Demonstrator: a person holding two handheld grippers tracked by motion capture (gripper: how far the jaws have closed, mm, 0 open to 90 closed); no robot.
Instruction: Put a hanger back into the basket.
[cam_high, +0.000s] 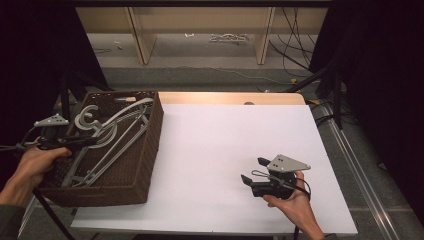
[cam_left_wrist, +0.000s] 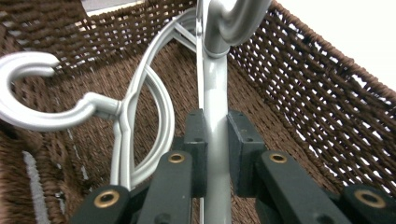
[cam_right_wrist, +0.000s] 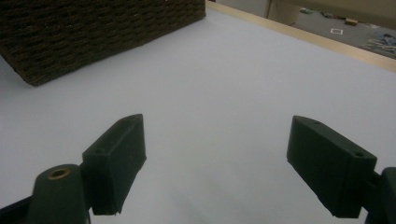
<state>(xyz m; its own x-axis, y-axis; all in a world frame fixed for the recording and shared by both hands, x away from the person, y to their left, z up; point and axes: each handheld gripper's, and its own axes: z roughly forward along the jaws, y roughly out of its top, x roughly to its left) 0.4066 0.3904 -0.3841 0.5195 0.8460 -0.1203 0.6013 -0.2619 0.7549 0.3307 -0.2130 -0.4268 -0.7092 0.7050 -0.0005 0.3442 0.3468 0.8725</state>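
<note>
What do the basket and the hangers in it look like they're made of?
Basket: dark brown woven wicker or rattan-like strands; the weave shows clearly, matte. Hangers: smooth silver-grey with a soft sheen and moulded rounded shapes, likely plastic, possibly coated metal. The left gripper is clamped on one's neck.

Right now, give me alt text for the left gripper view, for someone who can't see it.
The left gripper is clamped on the neck of a grey hanger inside a brown woven basket. A second grey hanger lies to its left, hook curled open.
</note>
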